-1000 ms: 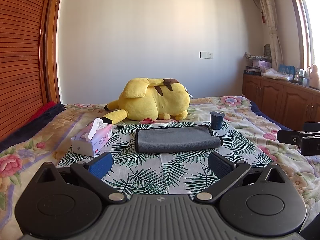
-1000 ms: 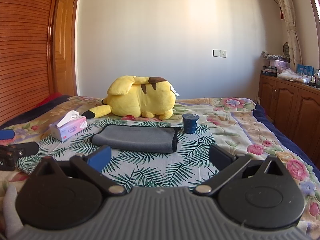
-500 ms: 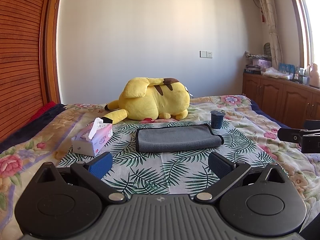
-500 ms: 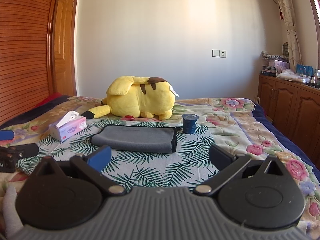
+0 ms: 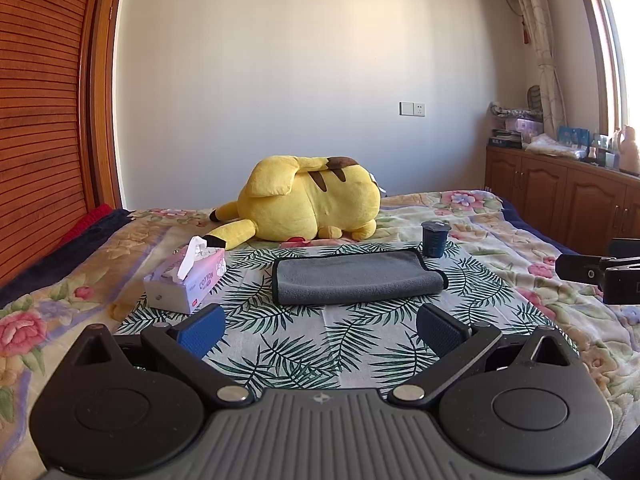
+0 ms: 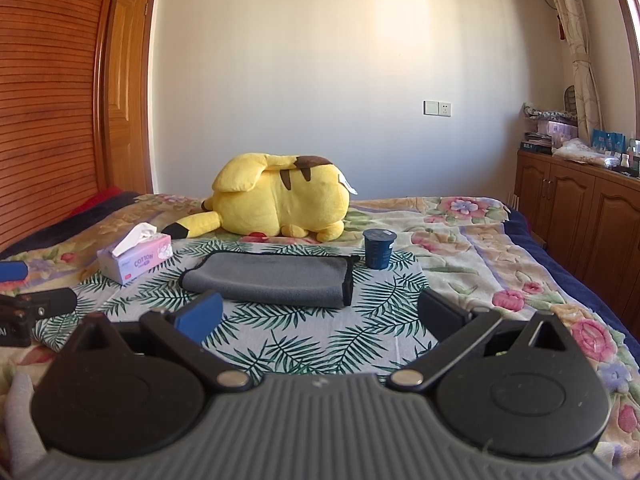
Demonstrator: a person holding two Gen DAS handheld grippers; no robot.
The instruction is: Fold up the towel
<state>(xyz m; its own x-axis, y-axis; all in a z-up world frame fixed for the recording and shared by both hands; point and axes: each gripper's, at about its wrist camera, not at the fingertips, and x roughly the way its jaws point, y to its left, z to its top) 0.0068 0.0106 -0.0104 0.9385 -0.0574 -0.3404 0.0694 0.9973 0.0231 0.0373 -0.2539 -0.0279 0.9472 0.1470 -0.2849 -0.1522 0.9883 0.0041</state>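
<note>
A grey towel (image 5: 356, 278) with a dark edge lies folded into a flat rectangle on the leaf-print cloth (image 5: 320, 344) on the bed; it also shows in the right wrist view (image 6: 276, 278). My left gripper (image 5: 320, 330) is open and empty, held back from the towel's near edge. My right gripper (image 6: 318, 318) is open and empty, also short of the towel. Each gripper shows at the side of the other's view: the right one in the left wrist view (image 5: 596, 274), the left one in the right wrist view (image 6: 32, 308).
A yellow plush toy (image 5: 308, 204) lies behind the towel. A tissue box (image 5: 186, 280) stands left of it, a dark blue cup (image 5: 435, 238) at its far right corner. Wooden cabinets (image 5: 560, 196) line the right wall, a slatted wooden door (image 5: 40, 120) the left.
Almost nothing has moved. Both grippers stay open and hover in place; the right gripper has drifted slightly upward in the left wrist view.
</note>
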